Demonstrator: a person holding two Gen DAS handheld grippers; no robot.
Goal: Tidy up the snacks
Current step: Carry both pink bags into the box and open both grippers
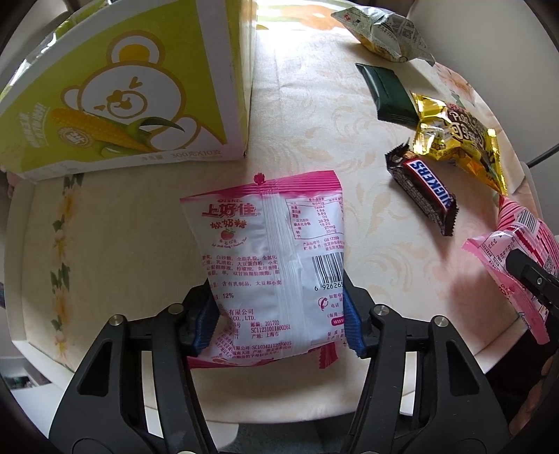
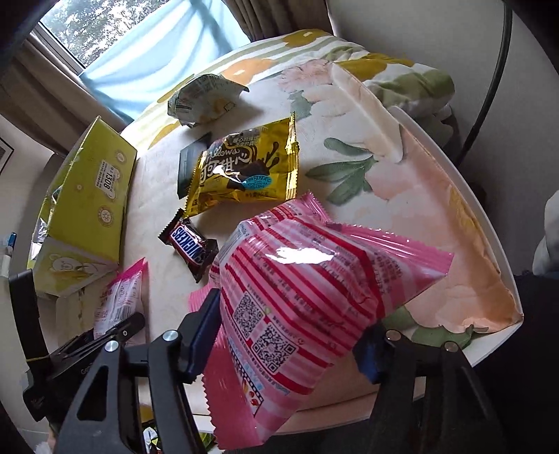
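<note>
My left gripper [image 1: 279,319] is shut on a white and pink candy bag [image 1: 276,251], held just above the table in front of the yellow-green bear carton [image 1: 115,87]. My right gripper [image 2: 286,335] is shut on a pink striped snack bag [image 2: 307,297], lifted over the table's near right side; that bag also shows in the left wrist view [image 1: 517,258]. On the table lie a Snickers bar [image 1: 422,188], a gold chocolate snack bag [image 1: 457,136], a dark green packet [image 1: 387,94] and a silver-yellow bag [image 1: 384,31].
The round table [image 1: 139,244] has a pale floral cloth and its front edge is close below me. The carton [image 2: 87,206] stands at the left of the table. A window [image 2: 122,45] and curtains lie beyond the far edge.
</note>
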